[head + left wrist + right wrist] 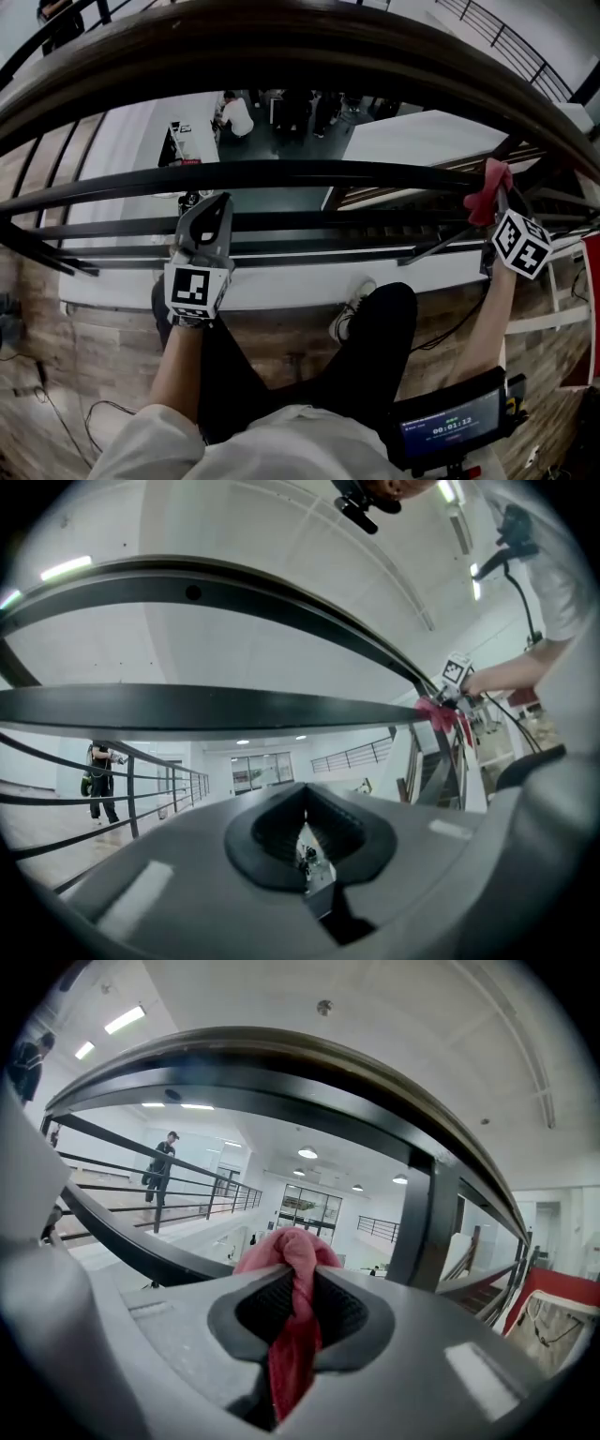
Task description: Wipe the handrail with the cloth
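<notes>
- Red cloth [292, 1269] clamped between the closed jaws of the right hand-held gripper [298, 1288], bunched above the pads and hanging down below them.
- Seen from the head view, cloth [489, 190] up by the right end of the dark middle rail [281, 174], under the broad curved handrail [300, 37]; contact with the rail not clear.
- Left hand-held gripper [217, 202] raised before the lower bars, well apart from the right hand-held gripper [499, 199].
- Left jaws pressed together to a thin slit, gripping nothing [305, 832].
- Wooden floor [84, 375] underfoot.
</notes>
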Available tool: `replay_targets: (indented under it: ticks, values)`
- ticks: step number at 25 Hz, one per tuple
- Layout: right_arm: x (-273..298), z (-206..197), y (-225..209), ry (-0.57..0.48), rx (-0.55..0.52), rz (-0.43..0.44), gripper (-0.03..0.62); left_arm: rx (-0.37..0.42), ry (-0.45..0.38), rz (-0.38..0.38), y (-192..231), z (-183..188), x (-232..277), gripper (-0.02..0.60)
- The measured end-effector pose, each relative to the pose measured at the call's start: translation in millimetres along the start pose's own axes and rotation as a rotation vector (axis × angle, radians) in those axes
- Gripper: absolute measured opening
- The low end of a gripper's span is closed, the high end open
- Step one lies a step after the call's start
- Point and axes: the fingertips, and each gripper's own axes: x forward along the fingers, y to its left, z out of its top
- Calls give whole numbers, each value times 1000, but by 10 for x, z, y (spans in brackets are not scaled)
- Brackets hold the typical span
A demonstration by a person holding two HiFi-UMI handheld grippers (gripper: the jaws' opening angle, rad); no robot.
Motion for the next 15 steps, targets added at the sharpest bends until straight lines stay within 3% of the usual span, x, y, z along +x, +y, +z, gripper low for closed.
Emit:
replay_targets:
  ticks: [7,13,15]
  values:
    - [-34,124,359,22,-42,50,56,1,-6,-33,-15,48,11,6]
    - [-150,266,996,28,-96,106,55,-38,-32,-15,224,70,-236,6]
    - [-164,310,1209,19,-107,132,55,-11,-27,-27,224,82,-279,6]
